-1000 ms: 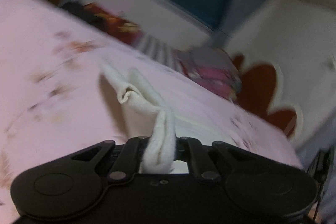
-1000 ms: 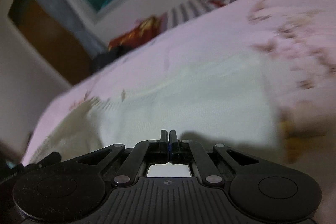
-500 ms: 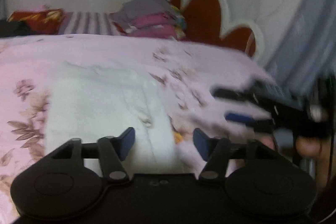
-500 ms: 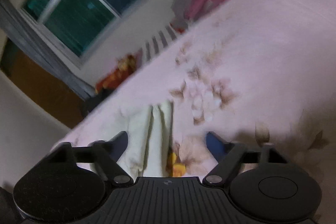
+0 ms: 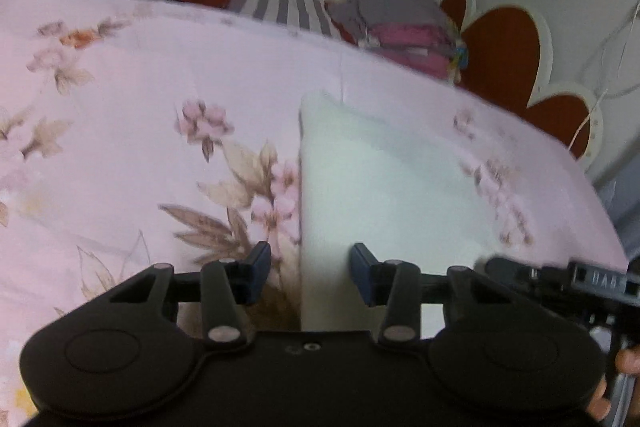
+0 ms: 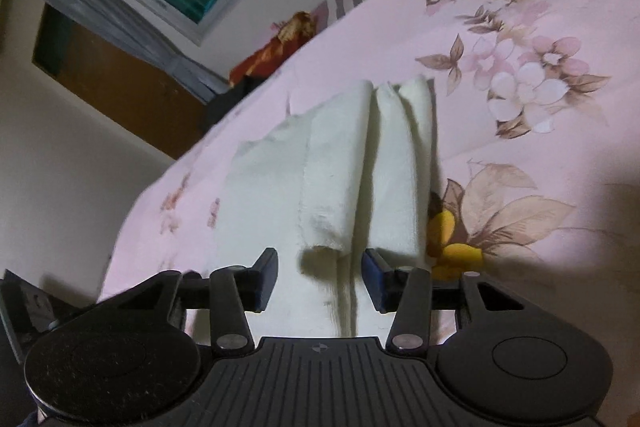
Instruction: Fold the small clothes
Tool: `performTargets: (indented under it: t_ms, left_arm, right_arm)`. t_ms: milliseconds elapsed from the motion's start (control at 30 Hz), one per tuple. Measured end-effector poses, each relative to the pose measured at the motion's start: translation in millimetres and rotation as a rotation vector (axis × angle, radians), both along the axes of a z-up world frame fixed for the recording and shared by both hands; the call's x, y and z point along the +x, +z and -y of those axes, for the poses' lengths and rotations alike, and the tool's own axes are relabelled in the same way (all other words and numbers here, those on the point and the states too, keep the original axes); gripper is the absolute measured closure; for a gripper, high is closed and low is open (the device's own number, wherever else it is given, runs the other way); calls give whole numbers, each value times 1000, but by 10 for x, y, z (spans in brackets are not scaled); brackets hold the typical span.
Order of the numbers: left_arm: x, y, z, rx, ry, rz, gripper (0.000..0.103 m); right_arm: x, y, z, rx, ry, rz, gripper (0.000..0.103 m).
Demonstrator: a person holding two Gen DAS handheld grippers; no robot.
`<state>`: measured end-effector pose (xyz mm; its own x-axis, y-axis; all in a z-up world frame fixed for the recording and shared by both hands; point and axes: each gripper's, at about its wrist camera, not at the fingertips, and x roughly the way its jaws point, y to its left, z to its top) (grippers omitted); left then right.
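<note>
left gripper (image 5: pixel 306 273): jaws wide apart, holding nothing, having let go of the cloth pinched a second ago | right gripper (image 6: pixel 320 277): was closed, now spread and empty | white cloth (image 5: pixel 384 183): lies folded on the floral bedsheet (image 5: pixel 132 155) just ahead of both grippers, its left edge between the left fingers

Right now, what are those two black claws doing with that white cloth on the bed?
A person is folding a small white cloth on a pink flowery bedsheet. Both claws are open and hold nothing: the left claw sits over the cloth's edge, the right claw over its folded layers. A pile of clothes waits at the far side.
</note>
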<state>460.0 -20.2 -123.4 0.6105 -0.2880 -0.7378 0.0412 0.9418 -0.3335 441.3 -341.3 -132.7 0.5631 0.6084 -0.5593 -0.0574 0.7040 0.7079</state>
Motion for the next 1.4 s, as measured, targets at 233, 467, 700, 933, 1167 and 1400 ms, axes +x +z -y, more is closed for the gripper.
performTargets:
  t_ms: [233, 467, 700, 933, 1167, 1400]
  left_arm:
    - [64, -180, -13, -32, -51, -14, 59]
    - [255, -104, -117, -134, -61, 59, 62]
    - [228, 72, 171, -122, -145, 82, 63]
    - [286, -122, 382, 13, -155, 20, 60]
    - [362, 122, 183, -24, -153, 117, 61]
    - [937, 89, 415, -61, -226, 188, 64]
  right_arm:
    - [118, -23, -199, -46, 1, -7, 57]
    - [107, 41, -367, -171, -6, 39, 88]
    - [-59, 370, -168, -183, -31, 106, 90]
    - [-15, 1, -76, -193, -20, 13, 90]
    - [-86, 309, 113, -290, -87, 76, 57]
    - [637, 388, -143, -387, -5, 149, 74]
